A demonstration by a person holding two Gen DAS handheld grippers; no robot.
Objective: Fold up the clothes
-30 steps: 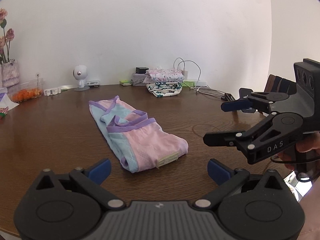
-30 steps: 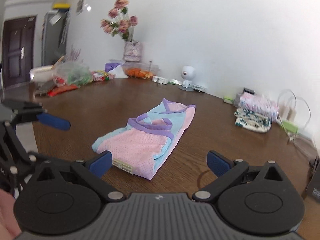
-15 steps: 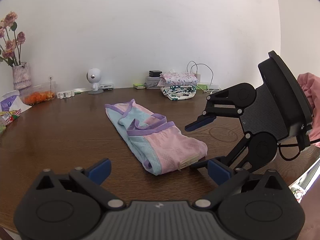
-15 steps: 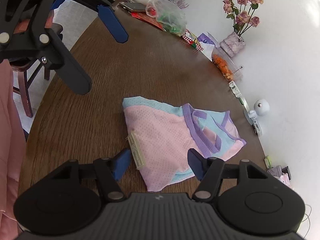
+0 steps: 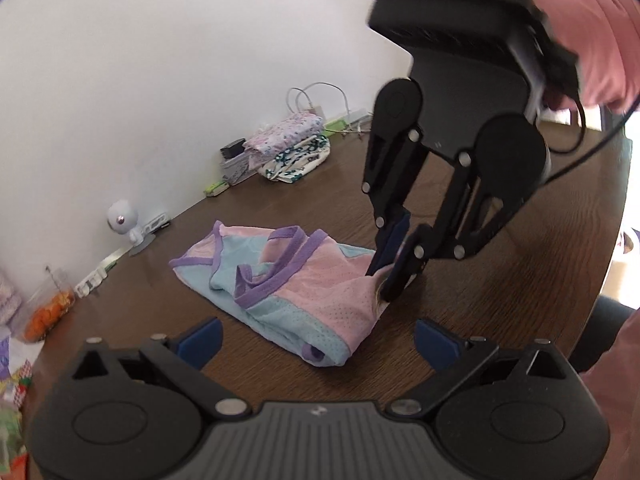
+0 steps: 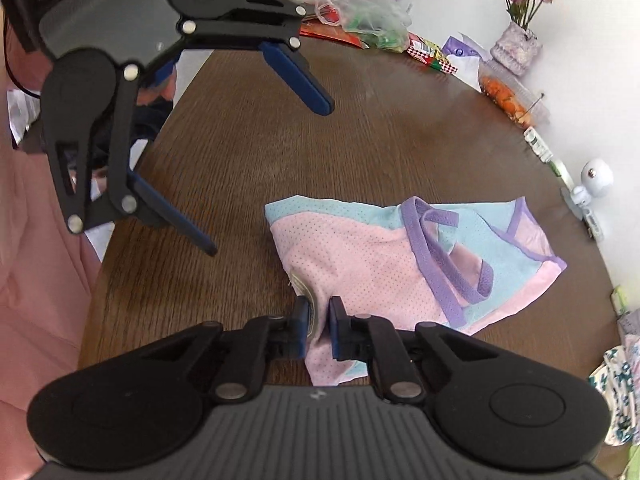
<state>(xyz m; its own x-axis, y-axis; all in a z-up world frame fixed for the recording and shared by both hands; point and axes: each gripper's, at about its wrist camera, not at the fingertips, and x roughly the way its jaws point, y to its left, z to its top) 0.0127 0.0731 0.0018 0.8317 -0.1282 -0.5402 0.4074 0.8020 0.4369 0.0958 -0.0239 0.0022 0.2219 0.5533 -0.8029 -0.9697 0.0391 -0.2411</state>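
Observation:
A folded pink and light-blue mesh top [image 5: 304,292] with purple trim lies on the brown wooden table [image 5: 500,288]. My right gripper [image 6: 319,320] is shut on the pink hem end of the top [image 6: 380,256], beside its sewn label. In the left wrist view the right gripper [image 5: 390,268] comes down from above and pinches that same end, which is bunched slightly upward. My left gripper [image 5: 316,340] is open, hovering just short of the near blue corner with nothing between its fingers. From the right wrist view the left gripper [image 6: 264,176] hangs open over bare wood, left of the top.
A stack of folded clothes [image 5: 292,148] and cables sit by the wall, with a small white camera [image 5: 122,220] further left. A vase of flowers [image 6: 516,44], a snack tub [image 6: 504,96] and a plastic bag [image 6: 360,8] line the far edge. A pink sleeve [image 5: 592,32] holds the right gripper.
The right gripper swung over the hem end of the top, came down and shut on it. The left gripper stayed open and moved closer to the top.

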